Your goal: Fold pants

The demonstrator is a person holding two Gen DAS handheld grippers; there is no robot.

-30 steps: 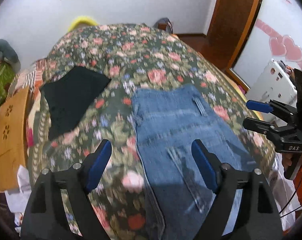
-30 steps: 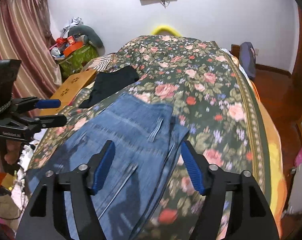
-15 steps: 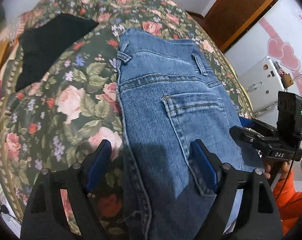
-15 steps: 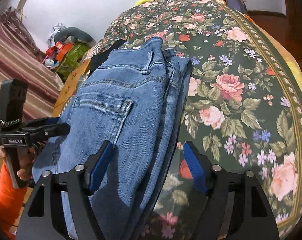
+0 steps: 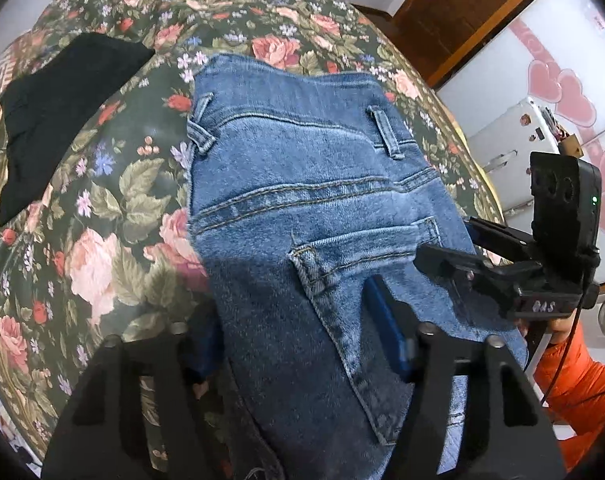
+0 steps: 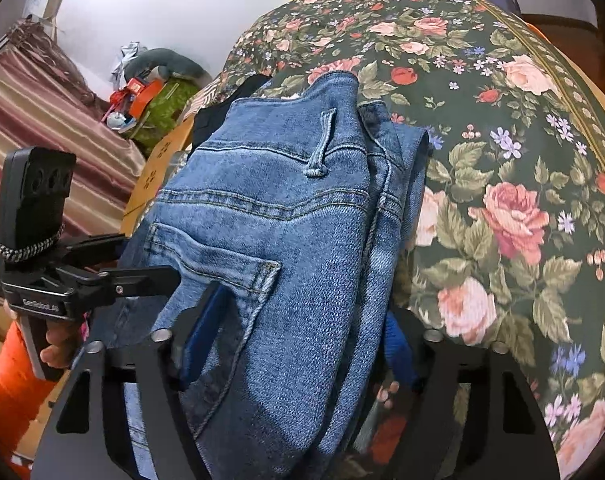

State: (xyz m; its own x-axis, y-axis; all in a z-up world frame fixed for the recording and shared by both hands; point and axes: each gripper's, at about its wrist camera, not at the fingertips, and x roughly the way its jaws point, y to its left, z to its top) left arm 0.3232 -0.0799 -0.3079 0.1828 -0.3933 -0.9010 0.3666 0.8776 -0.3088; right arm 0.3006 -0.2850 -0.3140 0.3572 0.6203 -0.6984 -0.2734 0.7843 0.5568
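Note:
Blue denim pants (image 5: 302, 208) lie on the floral bedspread (image 5: 114, 216), waistband far from me, back pocket up. They also show in the right wrist view (image 6: 286, 216), with folded layers along their right side. My left gripper (image 5: 298, 340) is open and low, straddling the pants' left edge, its left finger partly hidden by denim. My right gripper (image 6: 298, 336) is open, straddling the pants' right edge, the denim bunched between its fingers. Each gripper shows in the other's view, the right one (image 5: 502, 264) and the left one (image 6: 102, 276), both close against the pants.
A black garment (image 5: 58, 108) lies on the bed to the left of the pants. A wooden board (image 6: 158, 168) and a cluttered pile (image 6: 150, 92) stand beyond the bed's left side. A white appliance (image 5: 514, 136) and a brown door (image 5: 462, 8) are to the right.
Both grippers have moved down and forward onto the pants, from above the bed to straddling the denim's two edges. The pants now fill both views.

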